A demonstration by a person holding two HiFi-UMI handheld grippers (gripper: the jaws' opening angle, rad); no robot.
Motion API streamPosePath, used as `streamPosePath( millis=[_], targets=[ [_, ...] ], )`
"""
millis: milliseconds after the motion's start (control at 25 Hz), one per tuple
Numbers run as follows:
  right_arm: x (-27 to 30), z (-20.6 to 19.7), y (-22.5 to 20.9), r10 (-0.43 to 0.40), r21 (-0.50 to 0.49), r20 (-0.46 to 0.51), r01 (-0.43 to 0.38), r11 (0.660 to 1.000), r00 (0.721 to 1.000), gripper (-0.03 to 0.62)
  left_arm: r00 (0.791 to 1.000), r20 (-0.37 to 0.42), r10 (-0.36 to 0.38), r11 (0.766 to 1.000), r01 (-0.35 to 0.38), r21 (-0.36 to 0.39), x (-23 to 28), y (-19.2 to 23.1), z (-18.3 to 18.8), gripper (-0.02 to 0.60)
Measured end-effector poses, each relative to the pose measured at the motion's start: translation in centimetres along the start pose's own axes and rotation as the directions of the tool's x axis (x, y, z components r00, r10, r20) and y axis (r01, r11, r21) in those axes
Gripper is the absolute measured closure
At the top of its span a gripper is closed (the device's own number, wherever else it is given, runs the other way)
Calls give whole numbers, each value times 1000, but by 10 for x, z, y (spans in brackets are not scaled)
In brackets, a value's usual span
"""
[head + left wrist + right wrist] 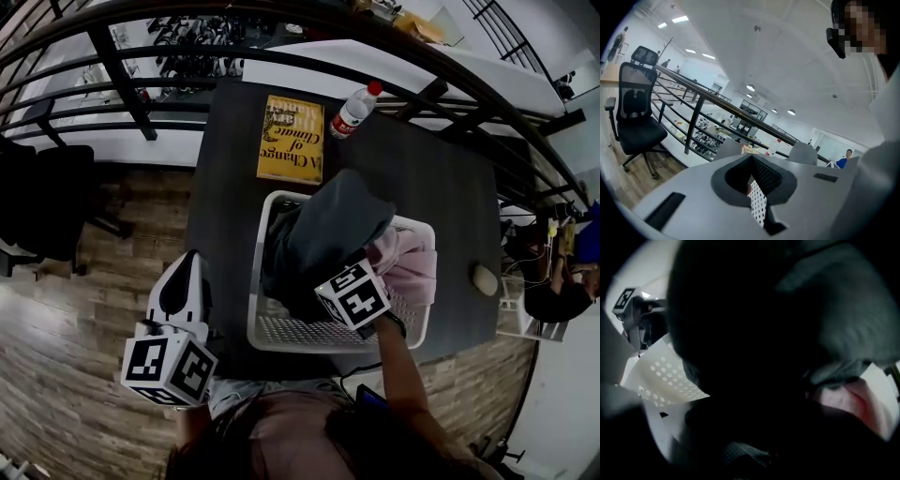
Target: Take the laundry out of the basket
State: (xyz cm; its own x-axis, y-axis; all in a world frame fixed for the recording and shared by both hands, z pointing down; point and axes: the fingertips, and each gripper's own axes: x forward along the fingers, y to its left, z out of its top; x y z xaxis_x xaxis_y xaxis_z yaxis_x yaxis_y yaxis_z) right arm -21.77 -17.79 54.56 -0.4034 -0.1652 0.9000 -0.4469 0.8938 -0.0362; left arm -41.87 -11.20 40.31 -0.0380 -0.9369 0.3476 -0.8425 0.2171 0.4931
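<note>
Dark table (441, 169) | basket (281, 330) holds grey garment (337, 225), heaped over far rim | right gripper (354, 298) nearer, buried beneath it, jaws lost in darkness, possibly clamping | left gripper (190, 272) beside basket, jaws together, empty

A dark tabletop (441, 197) stands on a wood-plank floor (103, 300) with its far edge close to a curved black railing (120, 80), a black office chair (42, 202) sits well off its left edge, and ceiling lights (679, 19) glow on the white ceiling (778, 51) overhead.
</note>
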Motion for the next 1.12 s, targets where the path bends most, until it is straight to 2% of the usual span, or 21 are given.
streamPosePath(
  millis=[280,520,760,1120],
  targets=[
    [25,-13,-6,-59,-12,-66,58,998,996,238,1000,-26,-2,1000,2,-3,10,6,-5,584],
    [28,-19,-7,-87,-34,-113,84,996,990,360,999,-36,-2,1000,1,-5,12,8,-7,584],
    [13,-16,-2,-92,-68,-99,86,994,991,437,999,-33,-6,1000,6,-4,9,8,-7,584],
    [-26,1,6,-130,-78,-33,127,989,991,459,999,-36,-30,1000,30,7,4,5,-7,584]
  ],
)
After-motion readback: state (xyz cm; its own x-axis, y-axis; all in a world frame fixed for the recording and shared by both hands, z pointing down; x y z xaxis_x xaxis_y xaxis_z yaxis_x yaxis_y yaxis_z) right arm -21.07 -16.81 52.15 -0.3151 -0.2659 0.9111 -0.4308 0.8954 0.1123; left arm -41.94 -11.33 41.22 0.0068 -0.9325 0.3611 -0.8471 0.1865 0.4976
